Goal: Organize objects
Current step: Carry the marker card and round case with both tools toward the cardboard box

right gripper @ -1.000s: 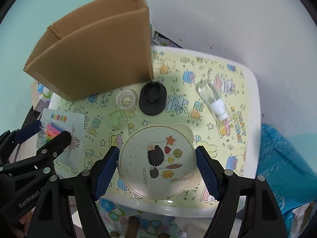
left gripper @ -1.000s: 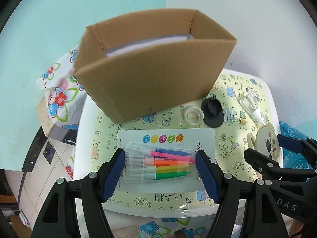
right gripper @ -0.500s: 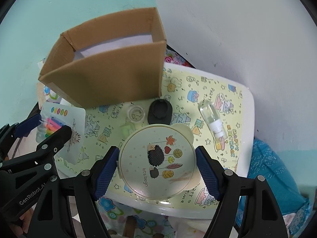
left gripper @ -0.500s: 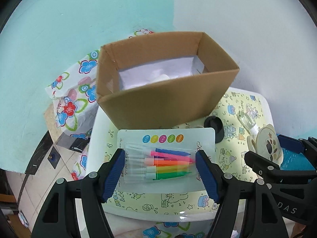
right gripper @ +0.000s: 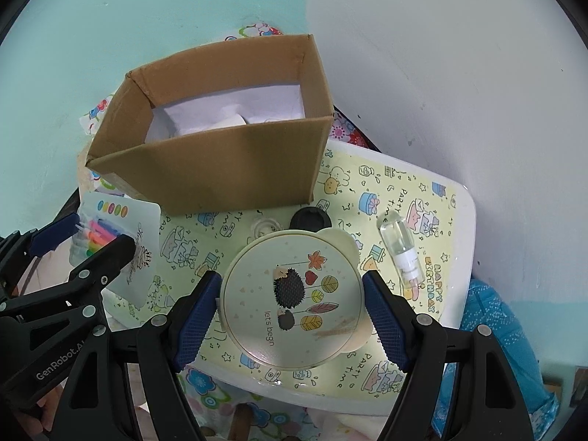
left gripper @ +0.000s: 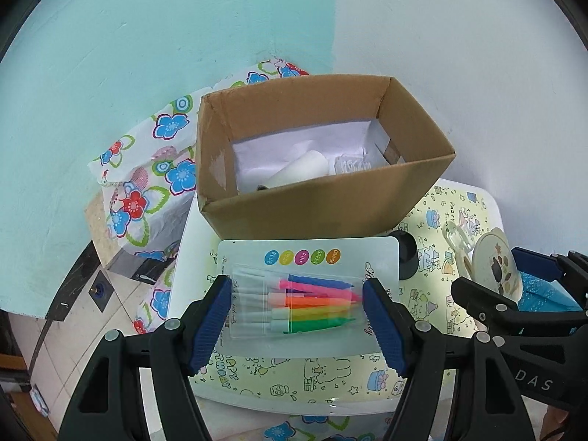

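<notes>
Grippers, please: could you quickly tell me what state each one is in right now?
Left gripper: closed on the marker pack, lifted off the table.
Right gripper: closed on the round hedgehog tin, also held up.

Cardboard box (left gripper: 316, 205) at the table's (right gripper: 463, 220) back-left corner, small bottle (right gripper: 398, 248) to its right.

My two wrist cameras look steeply down along my fingers, close above the table (left gripper: 459, 217). Both views share the cardboard box (left gripper: 323, 205) (right gripper: 220, 176) and patterned tabletop.
</notes>
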